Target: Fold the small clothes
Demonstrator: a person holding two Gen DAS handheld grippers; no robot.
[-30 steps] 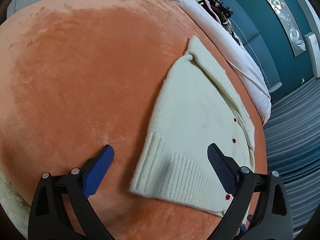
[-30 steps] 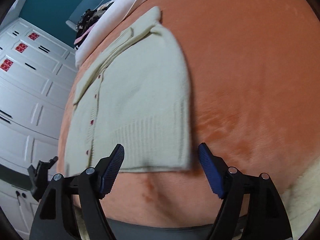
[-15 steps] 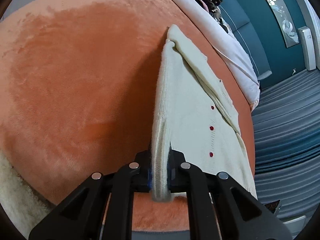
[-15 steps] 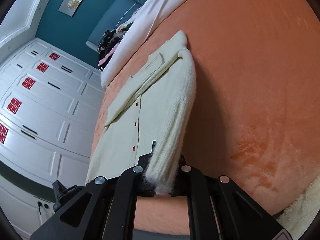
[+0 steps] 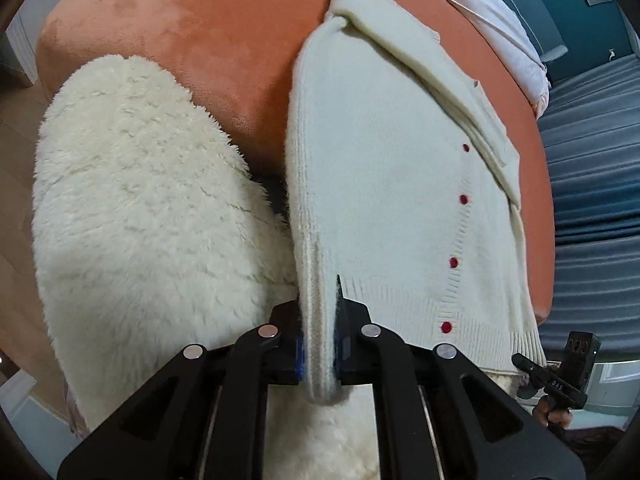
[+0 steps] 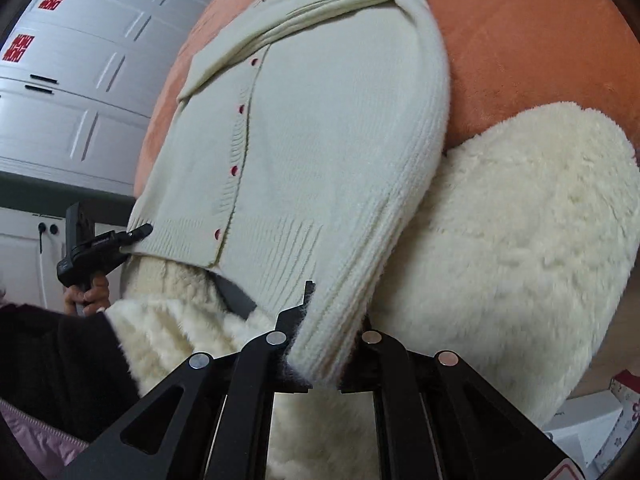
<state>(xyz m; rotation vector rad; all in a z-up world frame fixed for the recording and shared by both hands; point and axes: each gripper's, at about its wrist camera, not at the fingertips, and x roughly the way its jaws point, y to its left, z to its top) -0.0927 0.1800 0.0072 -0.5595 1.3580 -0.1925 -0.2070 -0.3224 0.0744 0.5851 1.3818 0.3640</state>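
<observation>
A cream knitted cardigan with red buttons lies face up on the orange bed cover. One sleeve is folded across its chest. My left gripper is shut on one bottom corner of the ribbed hem. My right gripper is shut on the opposite hem corner, and the cardigan stretches away from it. Both corners are lifted, and the hem hangs past the bed's near edge. Each gripper also shows at the edge of the other's view, the right gripper and the left gripper, each held by a hand.
A fluffy white throw covers the bed's near end under the hem, also the throw. A pale duvet lies at the far side. White wardrobe doors stand beyond the bed. Striped grey-blue flooring runs alongside.
Both grippers went from open over the hem to shut on its corners. They then rose and pulled the cardigan back toward the bed's near edge, over the fluffy throw.
</observation>
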